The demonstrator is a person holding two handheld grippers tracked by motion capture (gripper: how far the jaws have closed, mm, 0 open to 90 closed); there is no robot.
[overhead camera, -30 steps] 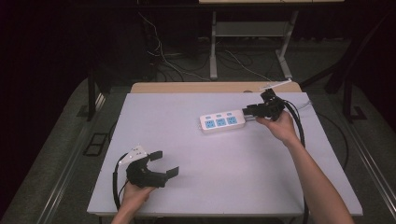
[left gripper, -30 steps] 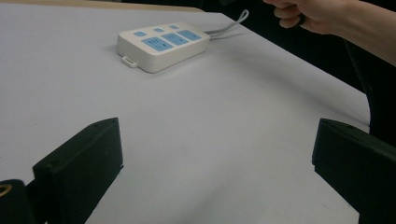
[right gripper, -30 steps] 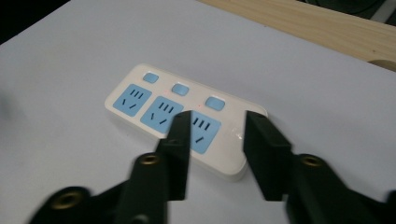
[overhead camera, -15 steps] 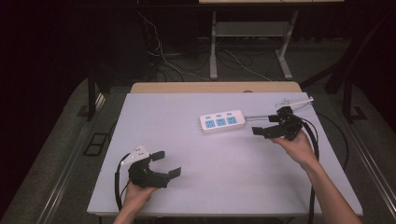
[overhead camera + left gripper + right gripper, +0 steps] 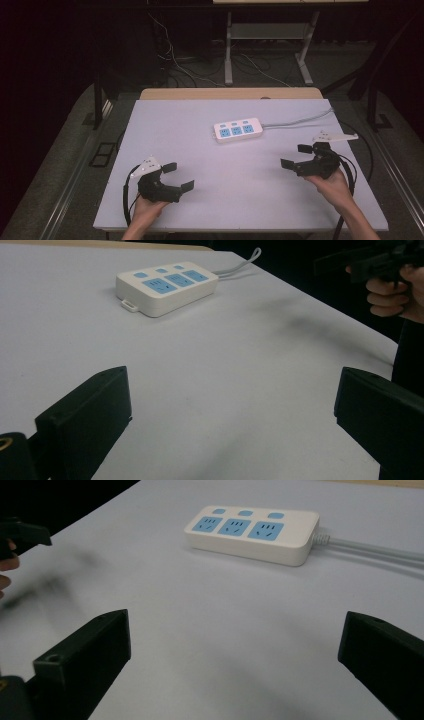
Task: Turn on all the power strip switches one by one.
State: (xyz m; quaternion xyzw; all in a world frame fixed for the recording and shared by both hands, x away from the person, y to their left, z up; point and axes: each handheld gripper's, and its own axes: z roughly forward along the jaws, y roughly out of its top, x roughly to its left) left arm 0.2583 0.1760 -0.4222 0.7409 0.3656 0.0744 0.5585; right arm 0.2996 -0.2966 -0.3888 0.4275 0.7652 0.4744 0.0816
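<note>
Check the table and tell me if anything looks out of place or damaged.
Nothing stands out. The power strip lies flat near the table's middle, slightly askew to its edges, its cord trailing off the far right side. All sockets look empty. Both the left gripper and the right gripper are open, apart from it.

Bright tabletop, dark surroundings, slight blur

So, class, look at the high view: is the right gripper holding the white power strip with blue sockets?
No: the right gripper hangs open over bare table, apart from the white power strip with blue sockets.
</note>
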